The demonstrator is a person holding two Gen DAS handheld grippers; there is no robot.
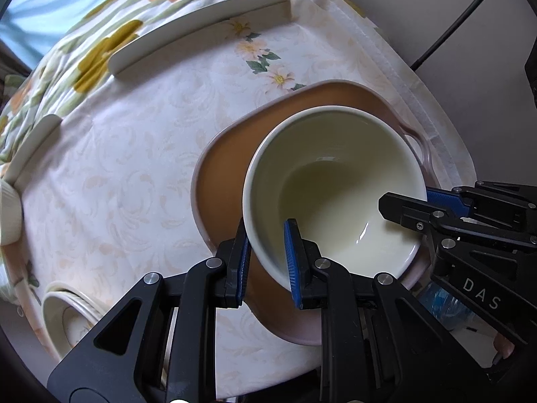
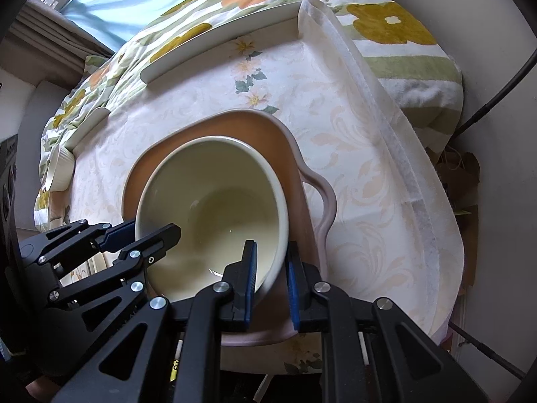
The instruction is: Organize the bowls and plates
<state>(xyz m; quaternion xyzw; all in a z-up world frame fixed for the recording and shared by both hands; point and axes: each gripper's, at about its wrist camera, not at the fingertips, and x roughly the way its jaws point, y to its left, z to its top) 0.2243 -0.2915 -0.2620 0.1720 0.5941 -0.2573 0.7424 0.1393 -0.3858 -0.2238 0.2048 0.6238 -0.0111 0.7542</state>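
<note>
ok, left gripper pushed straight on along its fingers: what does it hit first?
It's already shut on the cream bowl's rim, so the left gripper would drive that wall down first. Directly beneath sits the pink handled plate, probably next; depth is unclear.

Left gripper [image 1: 266, 262], right gripper [image 2: 271, 280]: fingers clamped, pointing steeply down.

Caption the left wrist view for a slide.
Both grippers, left and right, clamp opposite rim sections of a cream bowl over a pink handled dish on the floral tablecloth.
</note>
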